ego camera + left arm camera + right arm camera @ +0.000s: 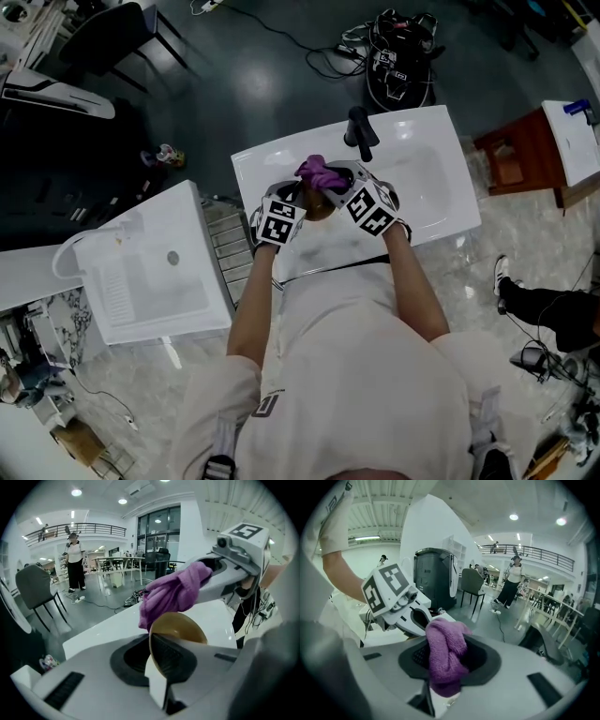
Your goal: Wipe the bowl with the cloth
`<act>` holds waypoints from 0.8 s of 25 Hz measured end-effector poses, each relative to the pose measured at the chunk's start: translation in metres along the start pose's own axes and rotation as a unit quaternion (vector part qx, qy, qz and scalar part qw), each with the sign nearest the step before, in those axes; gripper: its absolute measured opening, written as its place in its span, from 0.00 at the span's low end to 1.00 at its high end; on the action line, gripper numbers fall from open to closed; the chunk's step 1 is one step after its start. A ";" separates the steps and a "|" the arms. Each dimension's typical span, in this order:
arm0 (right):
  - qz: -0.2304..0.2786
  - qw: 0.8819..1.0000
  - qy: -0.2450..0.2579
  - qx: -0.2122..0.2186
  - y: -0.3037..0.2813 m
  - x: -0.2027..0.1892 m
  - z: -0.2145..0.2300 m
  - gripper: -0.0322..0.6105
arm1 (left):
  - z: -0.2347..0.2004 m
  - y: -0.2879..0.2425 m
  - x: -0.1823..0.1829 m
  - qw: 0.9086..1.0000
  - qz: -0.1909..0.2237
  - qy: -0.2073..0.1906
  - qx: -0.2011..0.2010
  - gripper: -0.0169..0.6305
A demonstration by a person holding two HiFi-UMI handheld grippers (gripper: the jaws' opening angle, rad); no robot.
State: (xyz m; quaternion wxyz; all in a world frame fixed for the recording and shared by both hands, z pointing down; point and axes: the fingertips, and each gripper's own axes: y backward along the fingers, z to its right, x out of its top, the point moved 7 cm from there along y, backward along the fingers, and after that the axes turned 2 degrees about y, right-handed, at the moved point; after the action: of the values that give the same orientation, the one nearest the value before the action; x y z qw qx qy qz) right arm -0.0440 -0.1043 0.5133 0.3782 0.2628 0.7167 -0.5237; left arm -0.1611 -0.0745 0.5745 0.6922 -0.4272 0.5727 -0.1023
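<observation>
Over the white sink [431, 187] I hold both grippers close together. The left gripper [160, 670] is shut on the rim of a tan bowl [180, 627], which stands tilted on edge with its hollow facing the cloth. In the head view the bowl [316, 204] shows just under the purple cloth [322, 173]. The right gripper [442, 686] is shut on that bunched cloth [444, 656], and the cloth [174, 592] hangs against the bowl's upper rim. Seen from above, the left gripper [298, 199] and right gripper [334, 186] almost meet at the bowl.
A black faucet [360, 133] stands at the sink's far edge, just beyond the grippers. Another white basin unit [155, 272] sits to the left. A brown wooden stand [520, 159] and someone's shoe [502, 275] are at the right; cables [398, 61] lie on the dark floor beyond.
</observation>
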 end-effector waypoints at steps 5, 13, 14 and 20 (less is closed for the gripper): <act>-0.007 1.000 -0.027 -0.011 0.010 -0.016 0.000 0.24 | -0.032 -0.010 0.010 0.999 0.001 0.019 0.033 0.05; -0.032 0.995 -0.089 -0.042 0.046 -0.061 -0.003 0.24 | -0.066 -0.041 0.040 0.995 0.009 0.090 0.046 0.05; -0.035 0.993 -0.100 -0.043 0.051 -0.067 -0.004 0.24 | -0.068 -0.046 0.043 0.994 0.008 0.097 0.043 0.05; -0.061 0.987 -0.133 -0.061 0.076 -0.095 -0.012 0.24 | -0.081 -0.071 0.041 0.981 0.002 0.191 0.042 0.05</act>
State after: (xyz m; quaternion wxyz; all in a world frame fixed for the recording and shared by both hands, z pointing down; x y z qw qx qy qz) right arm 0.0662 -0.0668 0.5509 0.4532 0.1231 0.7049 -0.5316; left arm -0.1949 -0.1823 0.5972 0.5879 -0.3690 0.6902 -0.2044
